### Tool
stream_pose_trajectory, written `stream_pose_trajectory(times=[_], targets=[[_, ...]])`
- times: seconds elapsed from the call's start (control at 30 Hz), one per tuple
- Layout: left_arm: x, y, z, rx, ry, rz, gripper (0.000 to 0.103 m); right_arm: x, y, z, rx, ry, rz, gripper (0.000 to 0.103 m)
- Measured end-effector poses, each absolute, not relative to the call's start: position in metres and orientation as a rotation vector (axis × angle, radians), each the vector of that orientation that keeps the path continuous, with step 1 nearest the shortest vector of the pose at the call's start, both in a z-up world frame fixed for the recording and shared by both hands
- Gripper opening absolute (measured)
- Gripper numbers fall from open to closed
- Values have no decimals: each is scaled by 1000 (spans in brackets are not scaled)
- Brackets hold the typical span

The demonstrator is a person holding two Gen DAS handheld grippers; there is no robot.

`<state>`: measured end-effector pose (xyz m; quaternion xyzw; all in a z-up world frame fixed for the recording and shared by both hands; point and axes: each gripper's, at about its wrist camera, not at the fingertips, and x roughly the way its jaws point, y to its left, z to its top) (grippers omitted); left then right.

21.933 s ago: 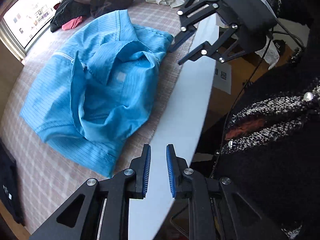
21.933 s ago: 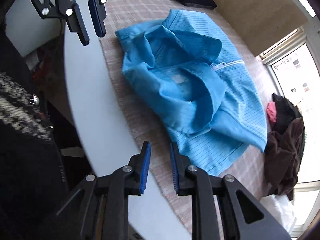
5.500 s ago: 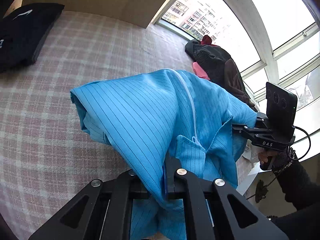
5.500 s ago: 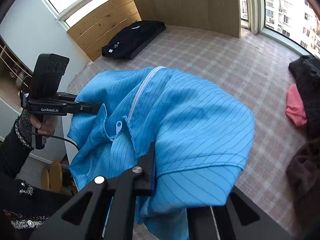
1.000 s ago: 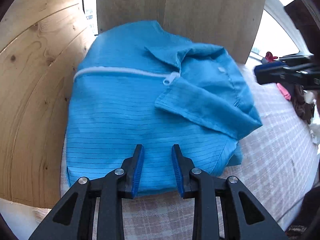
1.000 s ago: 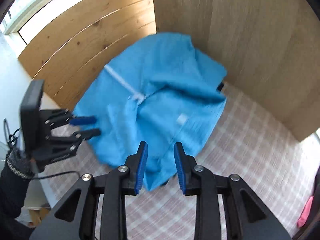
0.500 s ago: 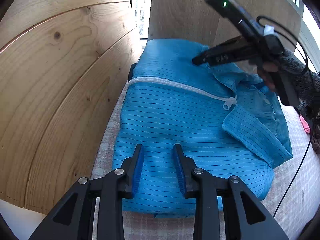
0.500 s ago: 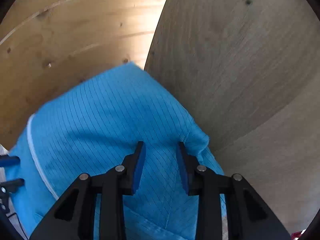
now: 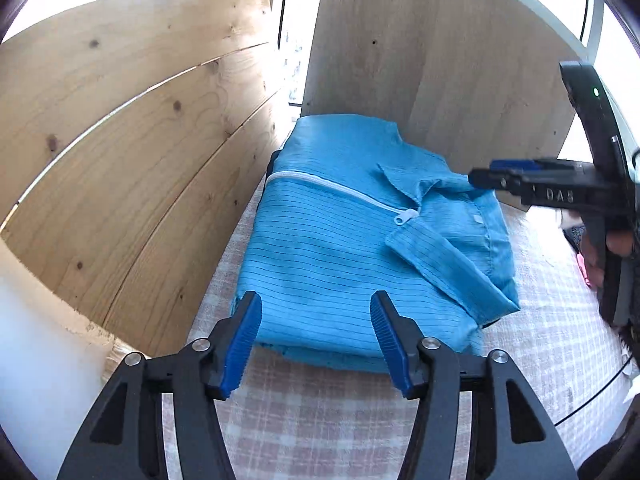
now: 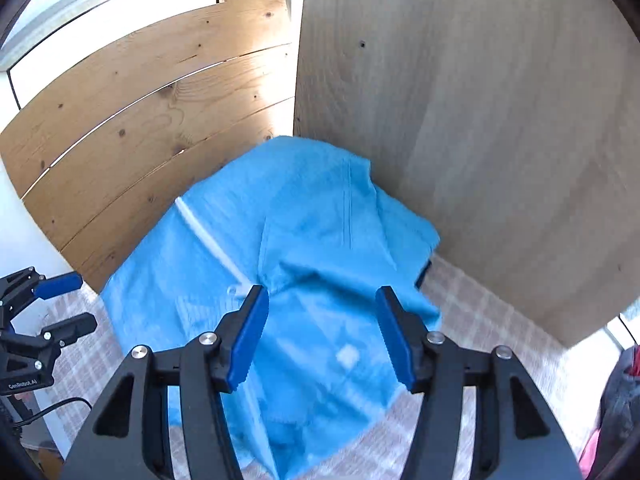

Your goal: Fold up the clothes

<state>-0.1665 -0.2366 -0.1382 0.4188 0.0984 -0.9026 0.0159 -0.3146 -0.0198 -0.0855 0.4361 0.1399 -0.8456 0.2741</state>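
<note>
Blue striped cloth, a zip-front garment [image 9: 332, 248], lies folded into a compact block in the corner where the pine plank wall [image 9: 132, 148] meets the grey board [image 9: 440, 68]. It rests on the counter's checked cloth [image 9: 320, 420], its long edge close along the planks and its far end up against the board. The white zip [image 9: 340, 190] runs across the top face, and the collar [image 9: 424, 188] and a turned-over flap sit on the side nearer the right tongs. A sliver of something dark shows beneath the far edge; what it is cannot be told.

Both tools are empty. The left tongs [image 9: 316, 340] are spread wide, hovering just short of the near hem without touching it. The right tongs [image 10: 322, 336] are likewise spread, poised above the garment's collar end, and nothing is caught between their blue pads. In the left view a hand [image 9: 612, 252] grips the handle of the right tool off to the side.

Judging by how it lies, this piece looks essentially done: folded, placed, released. The flap on the right side bulges a little and one lower corner sticks out, so a light press or tuck might tidy it. A dark heap with some pink [image 10: 616, 408] at the edge of the right view suggests more clothes are waiting.
</note>
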Motion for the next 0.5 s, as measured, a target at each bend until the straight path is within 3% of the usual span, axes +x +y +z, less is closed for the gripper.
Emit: stream_pose_trajectory(times=[0.07, 0.17, 0.33, 0.43, 0.5], targets=[[-159, -223, -129, 1300, 279, -2807, 75, -295, -7, -89, 1206, 323, -2297, 55], [-144, -200, -114, 1282, 197, -2790, 77, -272, 8, -93, 1250, 284, -2364, 57], [-110, -169, -99, 1331, 303, -2749, 81, -229, 50, -86, 1363, 160, -2434, 59], [-94, -151, -92, 1321, 280, -2715, 102, -200, 73, -76, 1349, 127, -2480, 59], [-85, -139, -87, 1331, 223, -2729, 102, -181, 85, -70, 1333, 107, -2518, 59]])
